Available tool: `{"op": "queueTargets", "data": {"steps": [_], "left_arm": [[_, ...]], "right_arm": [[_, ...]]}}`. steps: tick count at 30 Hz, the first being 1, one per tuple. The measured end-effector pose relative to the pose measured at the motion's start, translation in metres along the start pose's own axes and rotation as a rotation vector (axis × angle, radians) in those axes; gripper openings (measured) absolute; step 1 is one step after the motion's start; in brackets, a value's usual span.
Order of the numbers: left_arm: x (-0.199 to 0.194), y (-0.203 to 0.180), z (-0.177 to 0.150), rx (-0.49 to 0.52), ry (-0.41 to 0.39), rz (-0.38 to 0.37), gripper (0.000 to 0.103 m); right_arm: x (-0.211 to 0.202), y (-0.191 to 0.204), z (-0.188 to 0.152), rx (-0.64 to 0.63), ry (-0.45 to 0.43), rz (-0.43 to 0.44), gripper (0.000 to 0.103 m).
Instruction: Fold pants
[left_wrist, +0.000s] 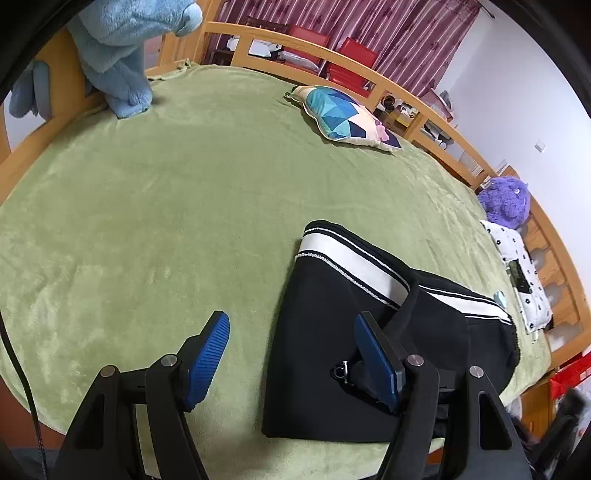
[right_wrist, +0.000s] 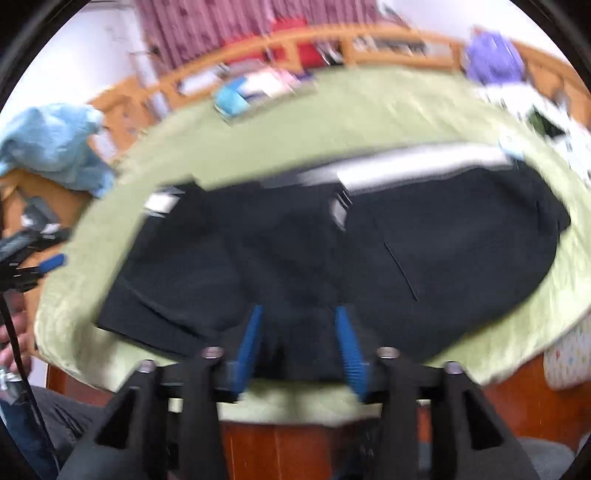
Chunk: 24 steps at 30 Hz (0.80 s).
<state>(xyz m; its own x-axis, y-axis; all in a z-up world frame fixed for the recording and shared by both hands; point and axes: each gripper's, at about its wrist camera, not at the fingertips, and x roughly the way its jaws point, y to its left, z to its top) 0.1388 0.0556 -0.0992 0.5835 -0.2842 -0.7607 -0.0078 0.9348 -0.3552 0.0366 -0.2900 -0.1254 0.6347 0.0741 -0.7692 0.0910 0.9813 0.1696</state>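
Note:
Black pants (left_wrist: 332, 354) with a white side stripe lie folded on the green blanket (left_wrist: 177, 206). My left gripper (left_wrist: 291, 332) is open and empty, above the pants' left edge: one blue pad over bare blanket, the other over the cloth. In the blurred right wrist view the pants (right_wrist: 424, 243) spread wide across the bed. My right gripper (right_wrist: 299, 317) is open at the pants' near edge, with black cloth showing between its pads; I cannot tell if they touch it. The left gripper (right_wrist: 44, 264) shows at that view's left edge.
A blue plush toy (left_wrist: 118, 48) sits at the far left by the wooden bed rail (left_wrist: 332, 55). A geometric cushion (left_wrist: 347, 118), a purple plush (left_wrist: 506, 203) and a spotted pillow (left_wrist: 521, 266) lie along the far and right sides. The bed's near edge is below my grippers.

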Motion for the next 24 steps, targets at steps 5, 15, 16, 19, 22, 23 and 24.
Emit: {"op": "queueTargets", "data": {"steps": [5, 15, 16, 19, 22, 23, 24], "left_arm": [[-0.001, -0.001, -0.001, -0.003, 0.01, 0.0, 0.068], [-0.02, 0.033, 0.003, -0.051, -0.035, 0.033, 0.068], [-0.02, 0.037, 0.003, -0.059, -0.035, 0.035, 0.068], [-0.018, 0.048, 0.004, -0.081, -0.029, 0.048, 0.068], [-0.014, 0.055, 0.005, -0.1, -0.017, 0.053, 0.068], [-0.013, 0.056, 0.005, -0.104, -0.014, 0.051, 0.068], [-0.011, 0.056, 0.005, -0.109, -0.008, 0.046, 0.068]], "right_arm": [[0.017, 0.063, 0.014, -0.152, -0.018, 0.11, 0.055], [0.092, 0.129, -0.011, -0.331, 0.095, 0.099, 0.009], [0.08, 0.12, 0.0, -0.281, 0.052, 0.113, 0.008], [0.04, 0.066, 0.036, -0.067, -0.081, 0.143, 0.007], [0.032, 0.002, 0.059, 0.117, -0.09, 0.021, 0.01], [0.037, -0.02, 0.062, 0.185, -0.05, -0.014, 0.016], [0.04, -0.031, 0.062, 0.224, -0.023, -0.034, 0.017]]}}
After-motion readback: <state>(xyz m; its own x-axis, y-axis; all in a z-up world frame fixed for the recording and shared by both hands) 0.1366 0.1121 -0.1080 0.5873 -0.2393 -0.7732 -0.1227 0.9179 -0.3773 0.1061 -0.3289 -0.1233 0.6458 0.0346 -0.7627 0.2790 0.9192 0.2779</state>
